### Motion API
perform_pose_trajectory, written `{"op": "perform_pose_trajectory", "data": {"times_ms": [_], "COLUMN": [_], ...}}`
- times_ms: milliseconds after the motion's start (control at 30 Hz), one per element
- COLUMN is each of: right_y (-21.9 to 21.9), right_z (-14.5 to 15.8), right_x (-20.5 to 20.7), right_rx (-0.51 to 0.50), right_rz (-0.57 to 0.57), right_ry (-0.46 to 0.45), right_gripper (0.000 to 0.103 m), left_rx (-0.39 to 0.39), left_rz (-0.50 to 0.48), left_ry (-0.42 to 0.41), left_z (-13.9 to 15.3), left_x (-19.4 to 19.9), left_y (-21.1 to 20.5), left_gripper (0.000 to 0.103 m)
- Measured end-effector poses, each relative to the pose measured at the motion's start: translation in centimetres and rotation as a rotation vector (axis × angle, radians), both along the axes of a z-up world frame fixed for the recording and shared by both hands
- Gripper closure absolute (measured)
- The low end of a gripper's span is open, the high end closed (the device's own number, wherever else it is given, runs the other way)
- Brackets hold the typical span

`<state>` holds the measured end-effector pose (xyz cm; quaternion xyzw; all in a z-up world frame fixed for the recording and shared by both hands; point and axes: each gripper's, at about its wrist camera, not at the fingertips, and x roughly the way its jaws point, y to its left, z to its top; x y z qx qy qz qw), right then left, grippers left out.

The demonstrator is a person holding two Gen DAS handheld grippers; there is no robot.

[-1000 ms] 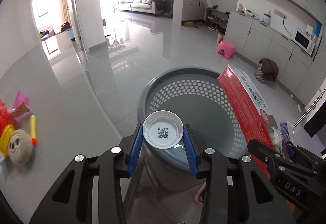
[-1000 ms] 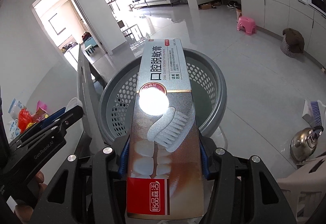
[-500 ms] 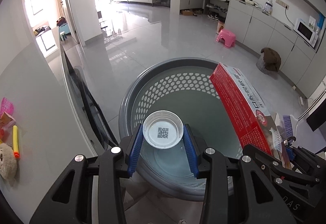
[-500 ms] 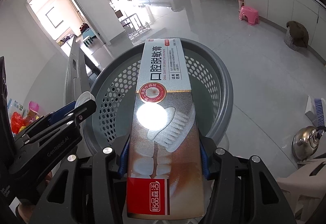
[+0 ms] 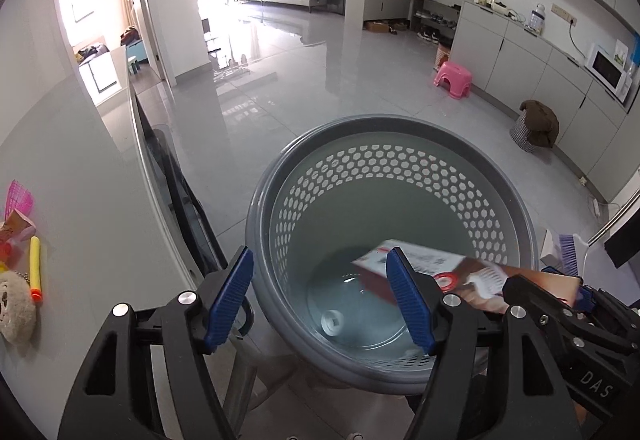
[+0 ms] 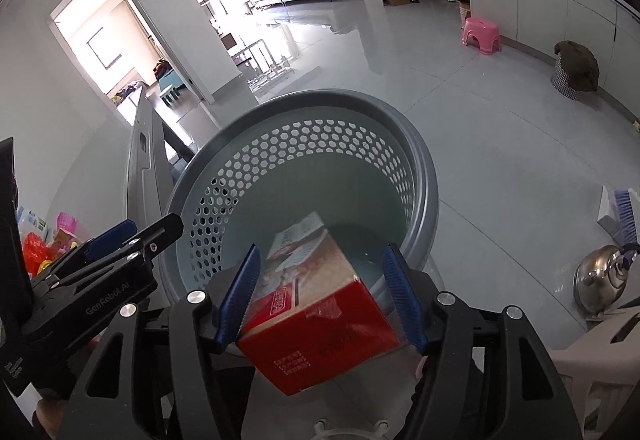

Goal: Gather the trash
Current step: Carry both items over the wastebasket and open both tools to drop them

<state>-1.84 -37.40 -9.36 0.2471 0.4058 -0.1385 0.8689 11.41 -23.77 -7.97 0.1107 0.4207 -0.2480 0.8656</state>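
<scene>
A round grey perforated basket [image 5: 400, 122] [image 6: 320, 96] stands on the floor below both grippers. My left gripper [image 5: 320, 280] is over its near rim, its jaws opening with nothing between them. A small white lid [image 5: 334, 322] lies on the basket's bottom. My right gripper [image 6: 322, 280] is also opening. The red toothpaste box [image 6: 320, 324] [image 5: 424, 272] is tipped nose-down between its blue pads and slides into the basket, no longer pinched. Each gripper shows in the other's view: the right gripper [image 5: 568, 300] at the right edge, the left gripper [image 6: 148, 230] at the left.
A table [image 5: 80, 180] at the left carries a yellow dart [image 5: 35, 266], a plush toy [image 5: 14, 306] and coloured wrappers [image 6: 36, 252]. On the floor are a pink stool [image 5: 454, 78], a steel kettle [image 6: 600, 278], a brush [image 6: 624, 216] and a covered dark bin [image 5: 534, 126].
Both grippers' jaws spread apart. The white lid dropped from the left gripper to the basket's bottom. The toothpaste box tipped forward out of the right grip into the basket.
</scene>
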Motion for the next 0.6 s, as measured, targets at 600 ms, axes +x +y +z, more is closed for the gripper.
{"op": "perform_pose_trajectory", "data": {"times_ms": [600], "right_y": [0.2], "right_z": [0.1], "right_x": [-1.4], "right_rx": [0.011], "right_rz": [-0.009], "right_ry": [-0.020], "right_gripper": [0.042], "left_rx": [0.004], "left_rz": [0.014], "left_ry": [-0.024], "left_z": [1.1], "left_x": [-1.5], "left_y": [1.1], "left_gripper": [0.035]}}
